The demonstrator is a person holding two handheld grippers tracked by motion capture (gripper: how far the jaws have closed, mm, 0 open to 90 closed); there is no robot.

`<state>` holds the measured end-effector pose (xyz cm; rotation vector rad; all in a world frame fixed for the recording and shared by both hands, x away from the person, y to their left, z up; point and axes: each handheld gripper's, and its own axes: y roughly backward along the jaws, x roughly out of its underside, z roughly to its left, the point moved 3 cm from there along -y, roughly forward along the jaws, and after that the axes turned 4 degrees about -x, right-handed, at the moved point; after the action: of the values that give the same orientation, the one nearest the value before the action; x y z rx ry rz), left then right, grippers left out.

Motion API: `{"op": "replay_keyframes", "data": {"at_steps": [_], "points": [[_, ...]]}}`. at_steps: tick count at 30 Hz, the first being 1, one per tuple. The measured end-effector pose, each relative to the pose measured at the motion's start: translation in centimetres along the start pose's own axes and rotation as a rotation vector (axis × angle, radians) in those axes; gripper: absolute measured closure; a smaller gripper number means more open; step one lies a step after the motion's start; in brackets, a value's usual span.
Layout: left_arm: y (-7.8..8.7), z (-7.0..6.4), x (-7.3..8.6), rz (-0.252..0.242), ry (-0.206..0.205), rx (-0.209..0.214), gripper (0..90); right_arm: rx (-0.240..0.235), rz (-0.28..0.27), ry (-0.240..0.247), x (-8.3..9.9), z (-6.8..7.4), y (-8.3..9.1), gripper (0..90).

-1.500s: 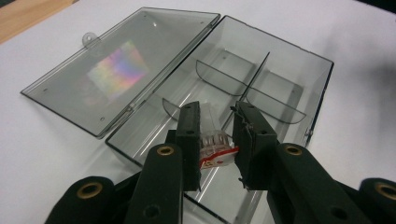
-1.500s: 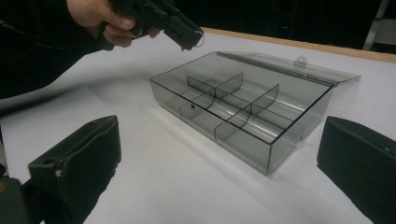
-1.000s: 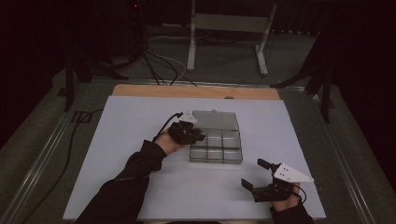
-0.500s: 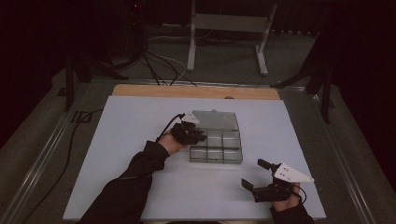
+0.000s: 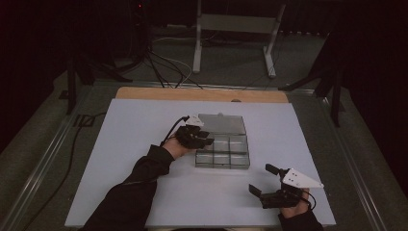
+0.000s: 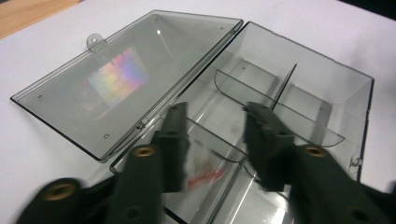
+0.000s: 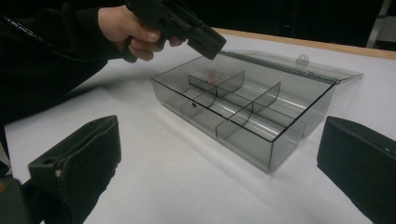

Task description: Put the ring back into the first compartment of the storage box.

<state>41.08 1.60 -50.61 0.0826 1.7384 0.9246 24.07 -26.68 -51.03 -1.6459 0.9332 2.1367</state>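
clear smoky plastic compartment box [image 5: 222,151] is set mid-table, long axis left-right, lid [image 5: 222,123] laid open flat on the far side | left gripper [image 5: 204,141] is held over its near-left compartment, jaws apart | right gripper [image 5: 263,182] is rested well apart near the table's [image 5: 134,125] front-right edge, jaws spread wide | open room is left all round

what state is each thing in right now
box: open, sits flat on the table
lid: swung fully back, lying flat
red bit: lying in one compartment
left gripper: open, over the box
right gripper: open wide, away from the box
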Motion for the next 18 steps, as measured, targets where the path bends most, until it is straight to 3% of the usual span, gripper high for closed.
{"op": "replay_keyframes", "data": {"at_steps": [6,14,18], "points": [[0.4,-0.3,-0.2,0.005,0.002,0.006,22.6,0.002,-0.004,0.000,0.0,0.0,0.1,0.0],[1.8,-0.4,-0.6,-0.019,0.016,0.034,10.8,0.000,-0.004,0.001,-0.1,0.0,0.1,0.0],[2.8,-0.3,-0.8,-0.044,0.027,0.095,1.6,0.000,-0.005,0.001,-0.1,0.0,0.0,0.0]]}}
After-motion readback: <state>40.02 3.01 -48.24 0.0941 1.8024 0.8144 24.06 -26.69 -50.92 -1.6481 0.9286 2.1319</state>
